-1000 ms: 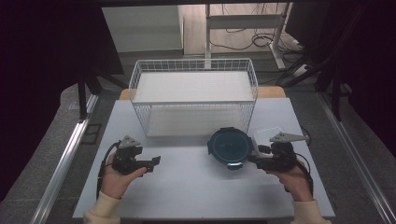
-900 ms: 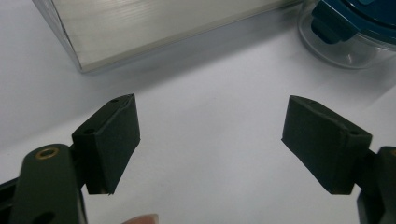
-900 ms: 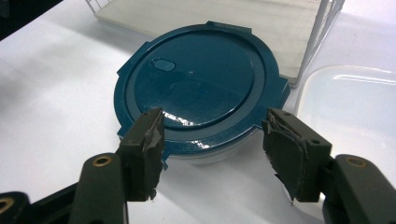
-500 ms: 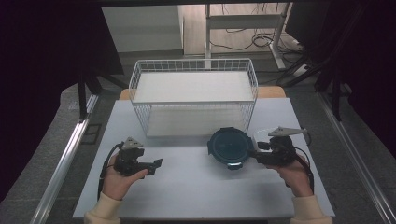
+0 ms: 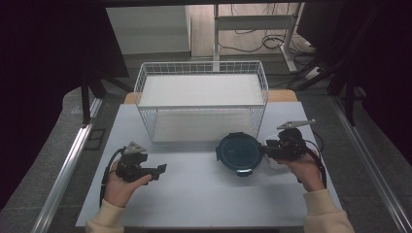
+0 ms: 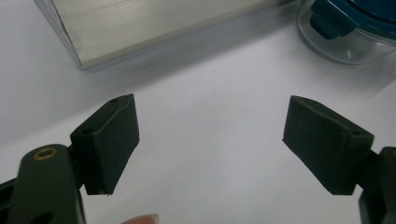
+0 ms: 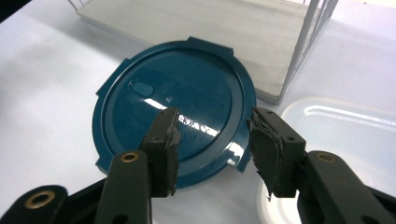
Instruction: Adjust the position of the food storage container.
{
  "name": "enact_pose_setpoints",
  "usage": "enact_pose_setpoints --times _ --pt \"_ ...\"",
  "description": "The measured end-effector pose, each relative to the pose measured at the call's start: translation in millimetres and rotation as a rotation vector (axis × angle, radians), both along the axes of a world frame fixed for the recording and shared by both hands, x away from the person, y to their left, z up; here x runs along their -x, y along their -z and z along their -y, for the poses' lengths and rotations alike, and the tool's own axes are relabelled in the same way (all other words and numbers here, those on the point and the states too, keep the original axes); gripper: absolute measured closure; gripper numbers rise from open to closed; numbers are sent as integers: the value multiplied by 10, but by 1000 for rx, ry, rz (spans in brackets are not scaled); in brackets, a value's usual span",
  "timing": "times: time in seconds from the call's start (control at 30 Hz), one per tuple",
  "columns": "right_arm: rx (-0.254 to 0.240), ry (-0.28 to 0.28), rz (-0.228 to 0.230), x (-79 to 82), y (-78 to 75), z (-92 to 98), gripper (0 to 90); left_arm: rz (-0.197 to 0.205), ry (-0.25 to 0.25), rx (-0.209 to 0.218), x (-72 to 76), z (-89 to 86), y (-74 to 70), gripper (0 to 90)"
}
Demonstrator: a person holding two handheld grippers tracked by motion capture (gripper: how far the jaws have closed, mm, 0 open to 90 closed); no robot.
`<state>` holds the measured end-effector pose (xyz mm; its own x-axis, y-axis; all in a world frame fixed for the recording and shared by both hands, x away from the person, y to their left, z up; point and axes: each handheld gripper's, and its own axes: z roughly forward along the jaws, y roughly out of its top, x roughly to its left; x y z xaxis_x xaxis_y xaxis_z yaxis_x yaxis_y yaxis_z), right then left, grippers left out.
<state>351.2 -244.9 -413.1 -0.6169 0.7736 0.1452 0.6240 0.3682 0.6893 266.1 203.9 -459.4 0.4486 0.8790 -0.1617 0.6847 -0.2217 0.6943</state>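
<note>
Closing in over the last second, the right hand-held gripper is narrowing its jaws beside the blue lid, while the left hand-held gripper is keeping its place at about 8 o'clock on the surface.

High view: the lid is sitting flat in front of the wire basket, round, so showing no long axis, its face pointing up.

Left gripper view: the jaws are standing wide apart over bare surface, nothing between them.

Right gripper view: the jaws are half closed, straddling the lid's near rim without clearly pressing it; a clear container is lying at 3 o'clock. Risk as I'm judging it: pads closing on that thin, glossy edge may be slipping off, or tipping the lid against the container.
</note>
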Motion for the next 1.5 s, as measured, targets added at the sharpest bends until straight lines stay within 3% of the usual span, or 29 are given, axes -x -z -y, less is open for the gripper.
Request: enact_pose_setpoints --times 0.4,0.6,0.63,0.8,1.5 --pt "32 27 -32 -271 1 -51 555 -15 1 -11 -19 3 48 183" --pt "56 45 -36 -407 49 -77 708 -21 -2 -14 -29 1 73 183" --pt "71 47 -38 -446 71 -89 769 -21 -2 -13 -29 -2 73 182" --pt "113 31 -33 -525 111 -139 880 -24 1 -16 -33 4 84 182" --pt "251 -4 -39 -716 365 -287 896 -33 4 -25 -48 15 123 183"
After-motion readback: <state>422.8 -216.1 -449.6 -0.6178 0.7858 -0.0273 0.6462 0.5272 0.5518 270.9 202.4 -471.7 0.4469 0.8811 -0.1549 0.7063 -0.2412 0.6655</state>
